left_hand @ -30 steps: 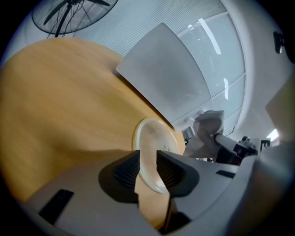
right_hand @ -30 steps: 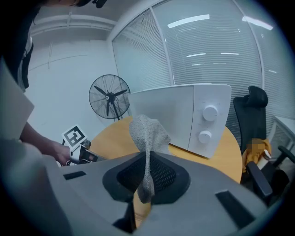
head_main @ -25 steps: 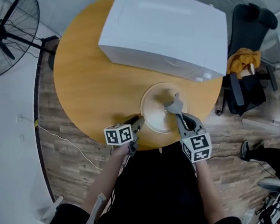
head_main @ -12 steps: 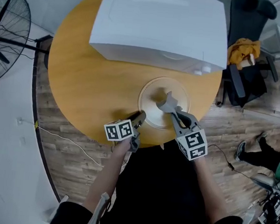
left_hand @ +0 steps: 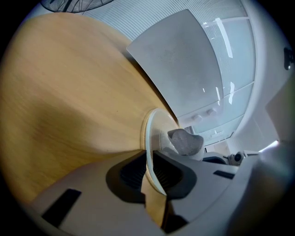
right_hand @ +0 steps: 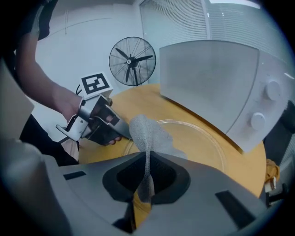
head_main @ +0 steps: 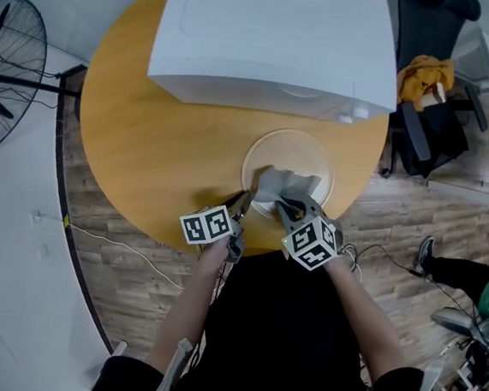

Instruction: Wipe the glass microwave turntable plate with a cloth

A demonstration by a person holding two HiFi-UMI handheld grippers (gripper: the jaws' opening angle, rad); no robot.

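While glass plate (head_main: 313,154) lies flat, left gripper (head_main: 244,205) jaws just closed onto its near rim, right gripper (head_main: 284,208) pinching cloth (head_main: 282,185)

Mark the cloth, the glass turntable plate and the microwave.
cloth (head_main: 281,188), head view, middle of the grey fabric.
glass turntable plate (head_main: 294,149), head view, bare far part near the rim.
microwave (head_main: 277,39), head view, white top panel.

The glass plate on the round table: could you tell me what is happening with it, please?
A person works with tongs in each hand. The left tongs have just been closing and clamp the near rim of the glass turntable plate on the table. The right tongs grip a grey cloth that lies on the plate.
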